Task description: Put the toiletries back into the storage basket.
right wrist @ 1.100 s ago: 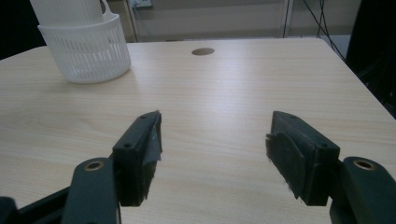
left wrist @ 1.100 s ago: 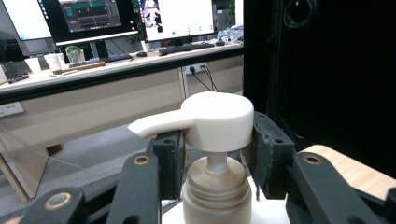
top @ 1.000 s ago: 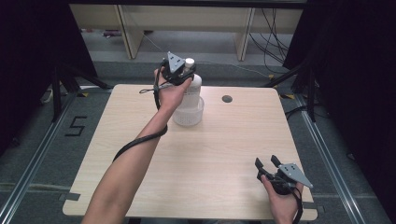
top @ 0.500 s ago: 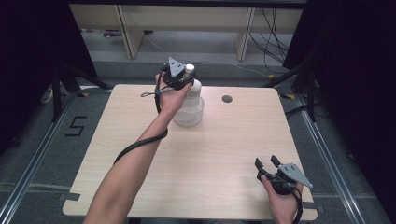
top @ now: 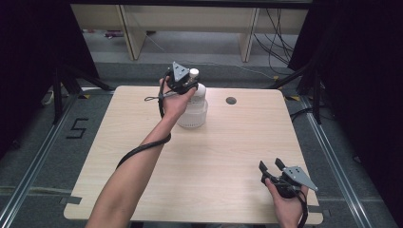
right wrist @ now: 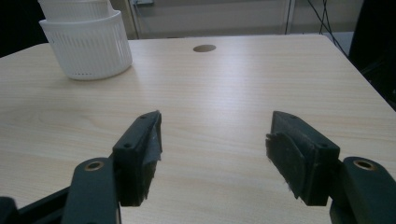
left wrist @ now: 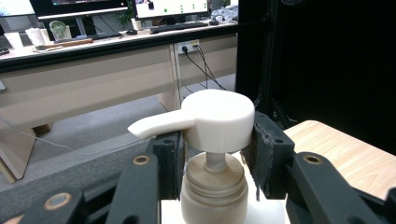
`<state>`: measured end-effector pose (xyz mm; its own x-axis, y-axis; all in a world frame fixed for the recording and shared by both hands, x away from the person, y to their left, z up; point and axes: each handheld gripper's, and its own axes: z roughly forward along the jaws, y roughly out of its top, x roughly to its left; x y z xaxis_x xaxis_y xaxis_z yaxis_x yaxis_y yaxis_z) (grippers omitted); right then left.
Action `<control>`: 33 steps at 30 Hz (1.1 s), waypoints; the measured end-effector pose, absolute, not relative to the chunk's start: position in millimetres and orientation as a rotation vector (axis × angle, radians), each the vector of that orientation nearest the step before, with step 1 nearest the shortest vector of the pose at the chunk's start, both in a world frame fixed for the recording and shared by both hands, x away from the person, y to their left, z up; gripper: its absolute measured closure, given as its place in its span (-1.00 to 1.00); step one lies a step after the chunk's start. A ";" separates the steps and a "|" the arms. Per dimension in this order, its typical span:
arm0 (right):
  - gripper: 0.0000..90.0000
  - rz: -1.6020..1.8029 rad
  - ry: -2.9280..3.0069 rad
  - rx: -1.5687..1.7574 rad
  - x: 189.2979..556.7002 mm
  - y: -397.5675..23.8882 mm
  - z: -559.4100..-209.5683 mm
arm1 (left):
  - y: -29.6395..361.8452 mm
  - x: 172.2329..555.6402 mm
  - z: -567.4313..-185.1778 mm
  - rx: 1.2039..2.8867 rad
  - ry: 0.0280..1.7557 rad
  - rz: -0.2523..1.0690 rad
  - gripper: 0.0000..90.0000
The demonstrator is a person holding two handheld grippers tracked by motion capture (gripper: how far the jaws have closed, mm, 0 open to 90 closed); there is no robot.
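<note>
Even overhead light falls on the pale table (top: 228, 156) while black curtains at both sides swallow the edges in darkness, shadows under the white bottle (top: 192, 107) stay soft and short, and both gripper views turn slightly soft up close, with blurred near jaws and no harsh glare.

- I see a white pump head (left wrist: 217, 120) on the bottle (top: 192, 111), over a beige threaded collar (left wrist: 214, 189).
- The bottle's lower body is white with fine vertical ribbing.
- Both my tools, left (top: 183, 85) and right (right wrist: 215, 156), are black, each topped by a grey plate.
- The bench (top: 228, 156) is pale wood grain, with a dark round hole (top: 231, 100) at two o'clock.
</note>
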<state>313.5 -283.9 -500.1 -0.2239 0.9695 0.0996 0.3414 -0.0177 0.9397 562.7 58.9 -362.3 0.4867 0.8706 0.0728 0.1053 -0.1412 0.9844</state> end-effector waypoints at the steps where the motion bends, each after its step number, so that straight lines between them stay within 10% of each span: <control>1: -0.21 1.250 1.620 1.386 313.5 -283.8 -500.1 | 59.8 562.7 -362.6 1.585 0.869 0.835 0.31; 33: -0.22 1.260 1.628 1.412 312.9 -282.3 -500.3 | 74.5 551.4 -364.1 1.582 0.999 0.758 -0.16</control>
